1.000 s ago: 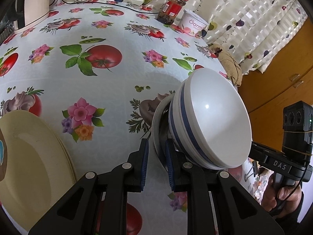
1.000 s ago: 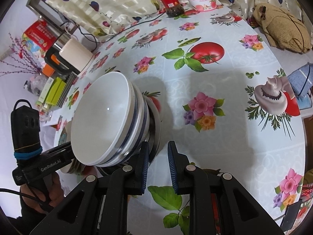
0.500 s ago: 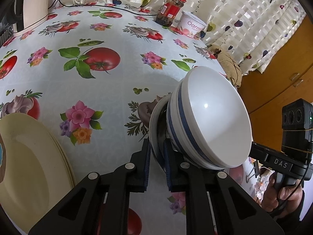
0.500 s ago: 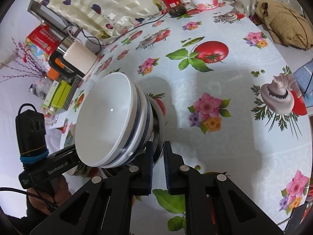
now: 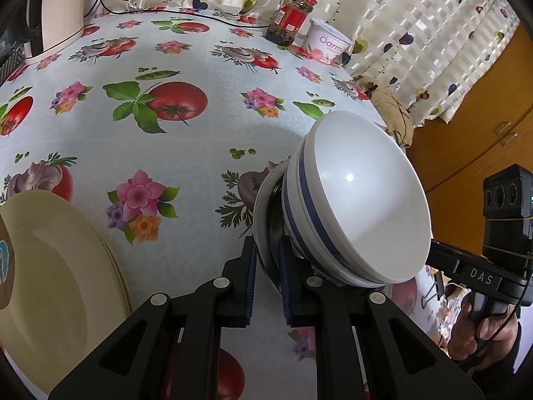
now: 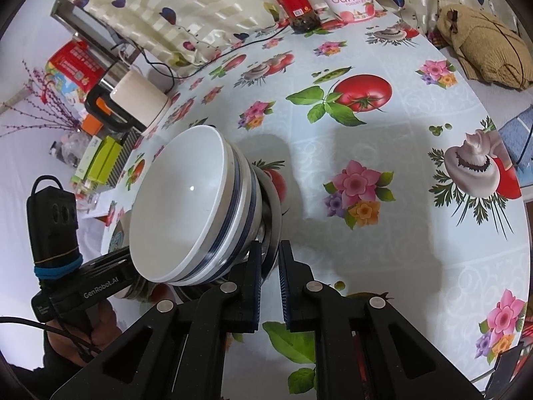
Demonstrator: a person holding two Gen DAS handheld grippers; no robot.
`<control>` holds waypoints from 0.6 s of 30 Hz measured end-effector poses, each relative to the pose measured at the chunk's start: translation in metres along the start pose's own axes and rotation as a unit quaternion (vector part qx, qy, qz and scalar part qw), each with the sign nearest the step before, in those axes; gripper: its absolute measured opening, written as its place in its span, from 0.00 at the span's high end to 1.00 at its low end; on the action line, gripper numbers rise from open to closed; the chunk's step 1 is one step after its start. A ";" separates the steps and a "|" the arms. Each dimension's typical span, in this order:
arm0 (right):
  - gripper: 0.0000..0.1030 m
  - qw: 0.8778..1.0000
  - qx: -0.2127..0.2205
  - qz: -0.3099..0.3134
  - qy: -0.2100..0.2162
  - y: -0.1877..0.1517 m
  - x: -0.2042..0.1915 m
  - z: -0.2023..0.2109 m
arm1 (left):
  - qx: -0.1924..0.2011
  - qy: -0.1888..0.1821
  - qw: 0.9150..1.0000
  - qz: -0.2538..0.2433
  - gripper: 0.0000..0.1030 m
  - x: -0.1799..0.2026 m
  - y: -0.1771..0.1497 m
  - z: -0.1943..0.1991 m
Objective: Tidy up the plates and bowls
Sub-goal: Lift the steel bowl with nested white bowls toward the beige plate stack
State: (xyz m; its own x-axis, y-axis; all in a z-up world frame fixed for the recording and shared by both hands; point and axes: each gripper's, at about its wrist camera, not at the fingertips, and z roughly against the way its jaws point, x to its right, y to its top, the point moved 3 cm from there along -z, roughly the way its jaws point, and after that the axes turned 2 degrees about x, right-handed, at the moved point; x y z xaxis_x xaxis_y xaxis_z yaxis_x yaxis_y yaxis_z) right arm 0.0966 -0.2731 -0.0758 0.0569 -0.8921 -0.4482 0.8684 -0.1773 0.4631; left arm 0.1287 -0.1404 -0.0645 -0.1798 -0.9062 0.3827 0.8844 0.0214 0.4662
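Bowls [image 5: 359,206] nested on a steel plate [image 5: 266,220], whose rim both hand-held grippers, left [image 5: 266,260] and right [image 6: 268,263], clamp. Cream plates [image 5: 50,266] left of it, unstacked; placement remains.

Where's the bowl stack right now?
Between both grippers, over the tablecloth: the left gripper and right gripper each pinch the rim of the steel bowl under the blue-striped white bowls, right of the cream plates.
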 end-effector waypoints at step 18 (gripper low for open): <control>0.90 1.000 0.009 0.025 0.009 0.011 -0.026 0.010 | 0.024 0.013 1.000 0.004 0.87 -0.004 0.009 0.029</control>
State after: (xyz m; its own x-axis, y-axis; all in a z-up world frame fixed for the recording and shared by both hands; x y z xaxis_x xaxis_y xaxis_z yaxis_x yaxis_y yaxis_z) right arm 0.0997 -0.2559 -0.0508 0.1081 -0.8926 -0.4378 0.8557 -0.1406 0.4980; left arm 0.1249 -0.1240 -0.0387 -0.1602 -0.9166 0.3664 0.8639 0.0493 0.5013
